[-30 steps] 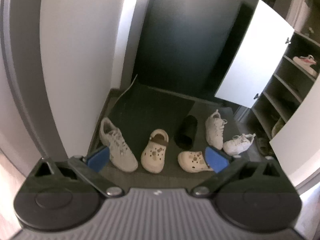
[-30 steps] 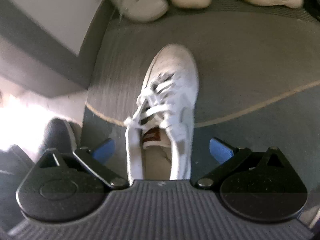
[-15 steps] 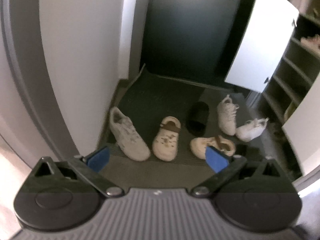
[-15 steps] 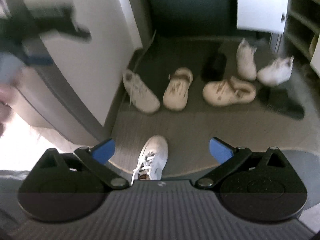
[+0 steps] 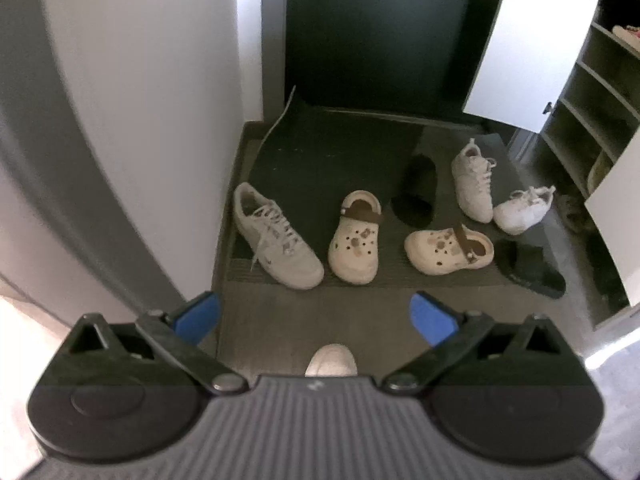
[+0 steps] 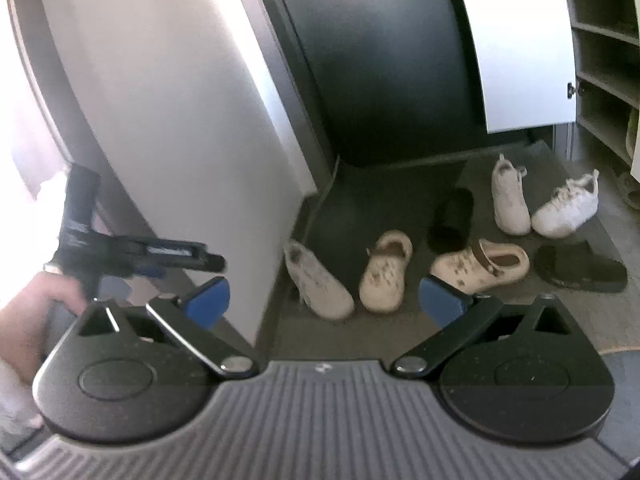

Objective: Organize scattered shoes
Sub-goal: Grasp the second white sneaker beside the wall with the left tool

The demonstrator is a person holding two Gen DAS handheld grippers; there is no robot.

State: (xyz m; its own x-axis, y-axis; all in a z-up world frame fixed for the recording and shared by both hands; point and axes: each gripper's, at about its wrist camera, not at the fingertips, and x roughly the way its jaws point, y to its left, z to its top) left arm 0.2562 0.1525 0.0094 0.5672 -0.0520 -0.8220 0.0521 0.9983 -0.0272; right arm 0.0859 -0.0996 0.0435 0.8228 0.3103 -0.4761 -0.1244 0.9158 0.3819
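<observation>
Two hand-held grippers, left (image 5: 314,318) and right (image 6: 324,300), fingers spread, empty, shoes' (image 5: 276,236) branding unreadable

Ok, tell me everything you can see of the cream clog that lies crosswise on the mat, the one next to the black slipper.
The crosswise clog is cream, of a moulded foam-like look, with round holes and small brown charms on its upper and a brown heel strap across the opening. It sits upright on its sole on the dark mat, toe toward the other clog but apart from it, heel toward the flat black slipper; whether those two touch is unclear. Neither set of tongs is near it.
</observation>
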